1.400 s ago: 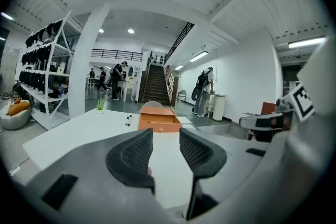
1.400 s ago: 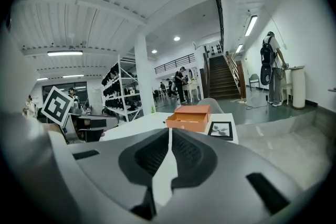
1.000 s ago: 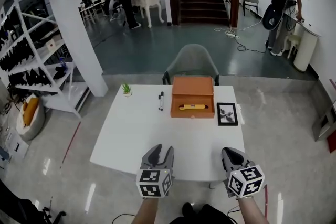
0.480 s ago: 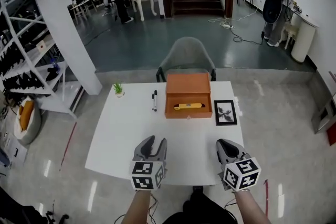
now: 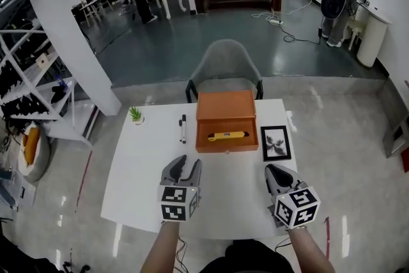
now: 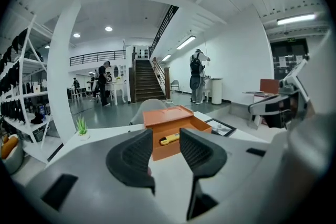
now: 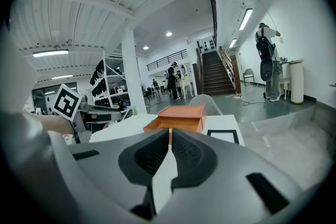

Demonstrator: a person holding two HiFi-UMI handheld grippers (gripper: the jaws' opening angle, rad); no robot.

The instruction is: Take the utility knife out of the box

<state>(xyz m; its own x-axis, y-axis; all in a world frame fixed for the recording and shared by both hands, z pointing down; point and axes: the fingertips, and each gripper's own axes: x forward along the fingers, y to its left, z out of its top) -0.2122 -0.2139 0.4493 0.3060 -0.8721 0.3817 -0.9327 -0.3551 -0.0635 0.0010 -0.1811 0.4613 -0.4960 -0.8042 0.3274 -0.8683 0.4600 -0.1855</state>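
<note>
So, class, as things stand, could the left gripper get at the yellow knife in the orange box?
Probably yes. The box stands open, the knife lies uncovered inside, the left gripper has its jaws apart and empty, and only bare table lies between them.

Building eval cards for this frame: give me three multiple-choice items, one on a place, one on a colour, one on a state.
1. Where is the utility knife?
A. inside the open orange box
B. on the table left of the box
C. on the chair
2. What colour is the knife?
A. red
B. yellow
C. blue
3. How do the left gripper's jaws stand?
A. shut on the knife
B. apart, nothing between
C. shut on the box

1 A: the head view shows it lying in the box.
2 B: its body is yellow against the orange.
3 B: the left gripper view shows a gap, with only table and box beyond.
</note>
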